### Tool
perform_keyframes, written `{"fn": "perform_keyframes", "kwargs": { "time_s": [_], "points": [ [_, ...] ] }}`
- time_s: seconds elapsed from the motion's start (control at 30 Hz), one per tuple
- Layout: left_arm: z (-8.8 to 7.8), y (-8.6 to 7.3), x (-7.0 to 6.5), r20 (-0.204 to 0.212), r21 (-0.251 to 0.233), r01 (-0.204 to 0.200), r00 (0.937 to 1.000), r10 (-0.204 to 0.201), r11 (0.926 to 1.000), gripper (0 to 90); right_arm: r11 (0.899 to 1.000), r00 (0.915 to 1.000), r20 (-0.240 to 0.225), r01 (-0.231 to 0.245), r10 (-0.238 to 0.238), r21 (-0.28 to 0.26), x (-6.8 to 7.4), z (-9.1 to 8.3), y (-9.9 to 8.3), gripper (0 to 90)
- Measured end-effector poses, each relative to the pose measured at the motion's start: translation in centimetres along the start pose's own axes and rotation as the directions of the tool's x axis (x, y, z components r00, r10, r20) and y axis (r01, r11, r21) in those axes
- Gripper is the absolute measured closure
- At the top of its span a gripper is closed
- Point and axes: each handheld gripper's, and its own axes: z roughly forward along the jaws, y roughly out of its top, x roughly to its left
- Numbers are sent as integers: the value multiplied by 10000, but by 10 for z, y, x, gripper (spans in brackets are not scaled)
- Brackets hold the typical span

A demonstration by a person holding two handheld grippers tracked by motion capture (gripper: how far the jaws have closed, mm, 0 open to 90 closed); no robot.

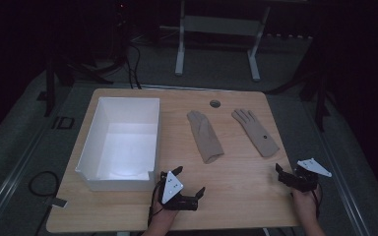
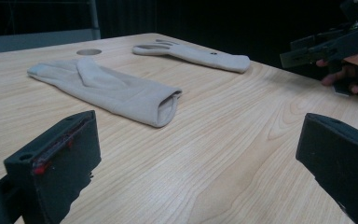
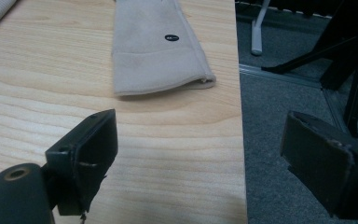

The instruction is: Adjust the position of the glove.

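Observation:
Two beige gloves lie flat on the wooden table (image 1: 246,196). The left glove (image 1: 204,136) (image 2: 107,88) has its cuff toward me. The right glove (image 1: 256,132) (image 3: 154,51) bears a small black mark and lies close to the table's right edge. My left gripper (image 1: 189,181) (image 2: 199,126) rests low near the front edge, short of the left glove's cuff, open with nothing between its jaws. My right gripper (image 1: 281,174) (image 3: 200,126) hovers at the table's right edge just short of the right glove's cuff, open and empty, one jaw out past the edge.
An empty white box (image 1: 120,142) stands on the left half of the table. A round cable hole (image 1: 215,103) sits near the far edge. Grey carpet, cables and a white desk frame (image 1: 216,44) lie beyond the table.

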Motion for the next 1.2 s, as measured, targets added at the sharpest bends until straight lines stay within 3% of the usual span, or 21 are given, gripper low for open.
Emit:
{"fn": "perform_keyframes", "kwargs": {
  "time_s": [0.13,0.23,0.33,0.5,0.63,0.73,0.77,1.0,1.2],
  "points": [
    [0,0,-1,14,3,-48,10000,48,10000,1,10000,10000,-2,14,-14,-13,1,-1,0,115],
    [1,0,-2,30,4,-80,10000,80,10000,1,9944,9921,-1113,-481,586,943,-5,3,0,164],
    [1,0,-1,53,-3,-5,10000,5,10000,1,9929,9894,-1159,-767,870,905,-7,2,-1,176],
    [1,0,-2,78,2,-96,9999,96,10000,1,9924,9925,-1058,-487,607,1129,-3,0,5,128],
    [1,0,-2,78,14,-135,9999,135,9999,1,9937,9941,-948,-421,520,1035,3,-3,14,124],
    [1,0,-3,62,13,-176,9998,176,9998,1,9962,9926,-1143,-314,406,815,11,-8,23,110],
    [1,0,-3,63,11,-191,9998,191,9998,1,9977,9944,-1046,-52,123,678,15,-11,29,110],
    [1,0,-2,63,18,-113,9999,113,9999,1,9994,9897,-1401,-285,306,174,16,-21,54,109],
    [1,0,-2,61,-5,-138,9999,138,9999,1,9999,9902,-1390,150,-146,23,20,-26,78,110]
  ]
}}
